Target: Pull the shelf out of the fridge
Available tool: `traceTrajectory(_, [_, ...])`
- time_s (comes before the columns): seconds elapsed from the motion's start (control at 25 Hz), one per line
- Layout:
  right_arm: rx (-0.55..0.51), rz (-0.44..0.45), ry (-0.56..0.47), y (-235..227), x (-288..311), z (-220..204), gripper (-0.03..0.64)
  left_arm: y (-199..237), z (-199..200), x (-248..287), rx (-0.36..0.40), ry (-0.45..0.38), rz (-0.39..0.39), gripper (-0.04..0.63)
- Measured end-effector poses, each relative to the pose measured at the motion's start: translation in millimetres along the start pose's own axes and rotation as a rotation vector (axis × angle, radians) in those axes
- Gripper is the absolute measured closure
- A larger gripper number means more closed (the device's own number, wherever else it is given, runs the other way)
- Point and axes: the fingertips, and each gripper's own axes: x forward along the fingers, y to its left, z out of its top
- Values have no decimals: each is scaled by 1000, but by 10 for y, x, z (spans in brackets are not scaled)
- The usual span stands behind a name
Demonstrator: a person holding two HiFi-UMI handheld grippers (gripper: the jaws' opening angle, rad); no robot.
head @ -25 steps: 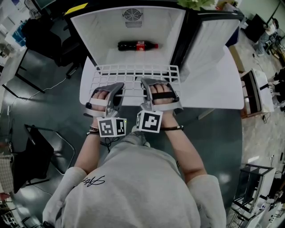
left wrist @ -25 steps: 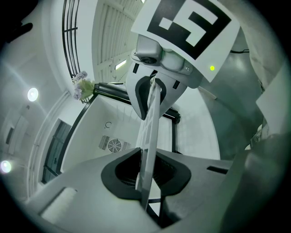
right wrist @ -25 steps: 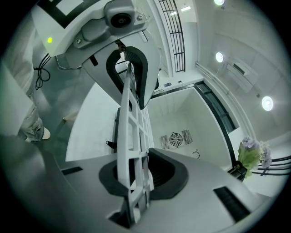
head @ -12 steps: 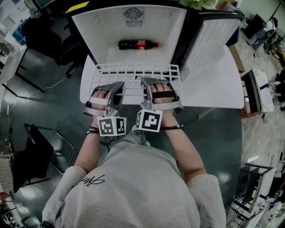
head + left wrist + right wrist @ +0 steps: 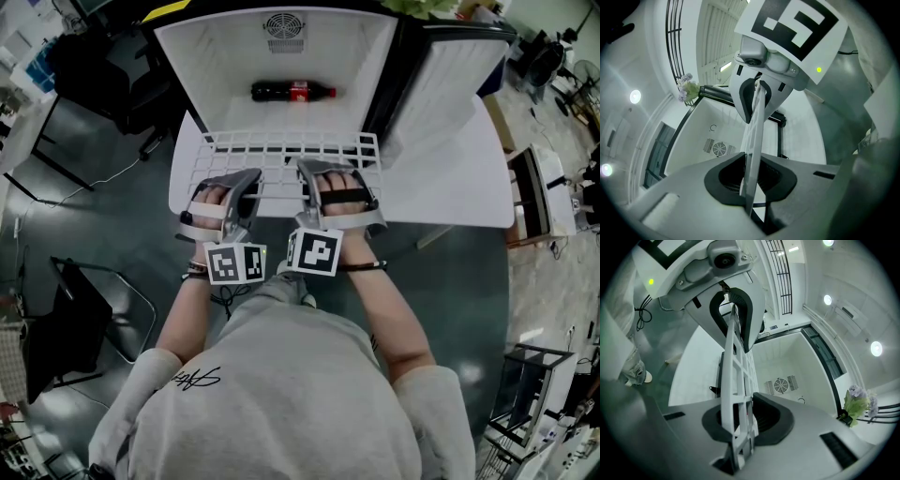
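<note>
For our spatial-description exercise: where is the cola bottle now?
In the head view, the cola bottle lies on its side centrally inside the open fridge, between the fan grille and the wire shelf.

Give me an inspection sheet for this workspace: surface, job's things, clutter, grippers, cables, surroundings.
Surface: white table bearing the open fridge.
Job's things: white wire shelf, drawn well forward from the fridge, over the table.
Clutter: cola bottle lying inside the fridge; plant on top.
Grippers: left gripper and right gripper each shut on the shelf's front edge.
Cables: floor cable at left.
Surroundings: grey floor, black chair at left.
</note>
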Motion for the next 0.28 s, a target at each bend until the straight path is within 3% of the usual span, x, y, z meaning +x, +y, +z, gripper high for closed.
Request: traceTrajectory(0.28, [3,-6,-4,-16,-8,15,571,7,-1,-10,0,2,3,554])
